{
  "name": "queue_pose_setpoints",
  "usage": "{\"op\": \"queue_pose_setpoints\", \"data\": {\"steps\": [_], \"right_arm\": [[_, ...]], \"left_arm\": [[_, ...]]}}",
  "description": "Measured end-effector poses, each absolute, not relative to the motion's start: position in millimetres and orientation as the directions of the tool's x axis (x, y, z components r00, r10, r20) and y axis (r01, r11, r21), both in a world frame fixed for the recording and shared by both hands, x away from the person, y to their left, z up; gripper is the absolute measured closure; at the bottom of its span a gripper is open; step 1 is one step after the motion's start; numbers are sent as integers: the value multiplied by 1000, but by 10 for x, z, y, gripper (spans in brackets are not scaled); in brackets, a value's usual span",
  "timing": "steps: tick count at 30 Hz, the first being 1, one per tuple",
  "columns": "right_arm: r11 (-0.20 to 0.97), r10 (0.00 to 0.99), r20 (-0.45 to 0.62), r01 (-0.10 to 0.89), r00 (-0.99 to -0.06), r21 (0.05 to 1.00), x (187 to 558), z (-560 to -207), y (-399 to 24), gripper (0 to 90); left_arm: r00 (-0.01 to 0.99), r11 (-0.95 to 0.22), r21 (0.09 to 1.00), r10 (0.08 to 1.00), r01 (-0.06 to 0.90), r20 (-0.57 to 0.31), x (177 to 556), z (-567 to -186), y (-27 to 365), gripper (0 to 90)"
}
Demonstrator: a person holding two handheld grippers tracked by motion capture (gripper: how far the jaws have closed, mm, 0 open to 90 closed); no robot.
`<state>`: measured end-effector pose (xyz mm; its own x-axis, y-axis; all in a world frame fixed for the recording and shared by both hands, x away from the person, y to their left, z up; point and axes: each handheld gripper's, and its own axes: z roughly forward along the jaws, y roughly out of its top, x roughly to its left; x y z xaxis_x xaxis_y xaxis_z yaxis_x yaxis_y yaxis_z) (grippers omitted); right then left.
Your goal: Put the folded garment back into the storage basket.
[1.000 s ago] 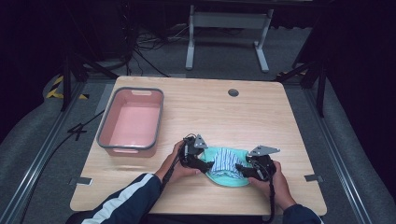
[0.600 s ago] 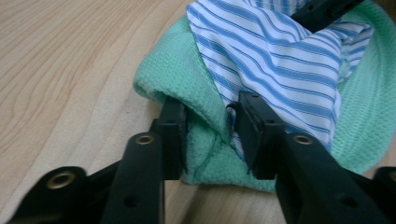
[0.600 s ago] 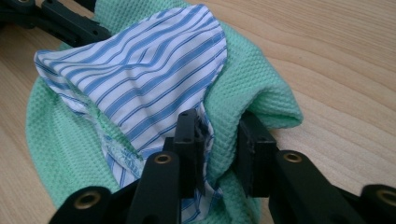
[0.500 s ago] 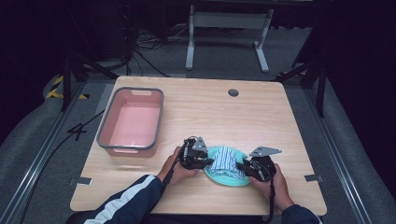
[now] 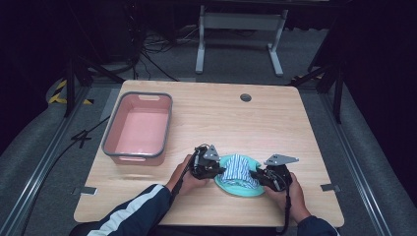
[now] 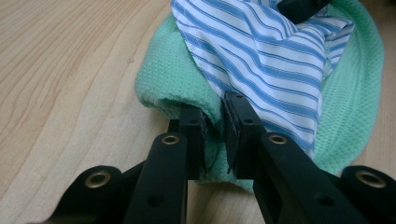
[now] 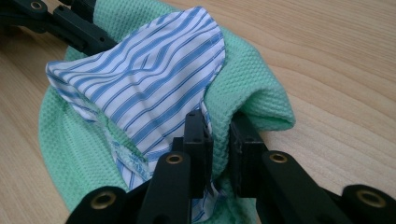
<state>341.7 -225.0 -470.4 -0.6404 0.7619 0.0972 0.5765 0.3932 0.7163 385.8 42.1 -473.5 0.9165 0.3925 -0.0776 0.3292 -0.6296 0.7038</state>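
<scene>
A green knit cloth (image 5: 244,190) lies near the table's front edge with a blue-striped white cloth (image 5: 237,168) bunched on top of it. My left gripper (image 6: 214,119) sits at the pile's left side. Its jaws have just been closing and now pinch a fold of the green cloth (image 6: 173,79) beside the striped cloth (image 6: 266,60). My right gripper (image 7: 219,128) is at the pile's right side. Its jaws have also just closed, on the green cloth (image 7: 252,88) together with the striped cloth's (image 7: 149,79) hem. Both the left gripper (image 5: 222,172) and the right gripper (image 5: 255,175) rest low on the table.
A pink tub (image 5: 112,147) with a grey rim stands at the table's left. The wooden table (image 5: 236,123) has a round cable hole (image 5: 245,97) at the back. Dark floor, cables and a metal stand lie beyond the far edge.
Both grippers' jaws have closed onto the cloth pile's edges. The hands have stayed where they were, and the pile has kept its place.
</scene>
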Motion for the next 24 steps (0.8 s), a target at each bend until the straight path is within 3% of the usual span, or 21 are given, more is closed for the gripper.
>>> {"op": "queue_pose_setpoints", "data": {"steps": [15, 24], "right_arm": [[362, 771, 109, 572, -628, 737, 3408, -4574, -2258, 793], [342, 775, 94, 540, -625, 769, 3479, -4317, -2107, 794]], "left_arm": [[923, -642, 708, 384, 296, -38, 3842, -4576, 433, 790], [911, -631, 723, 413, 281, 6, 3870, -4326, 589, 791]]}}
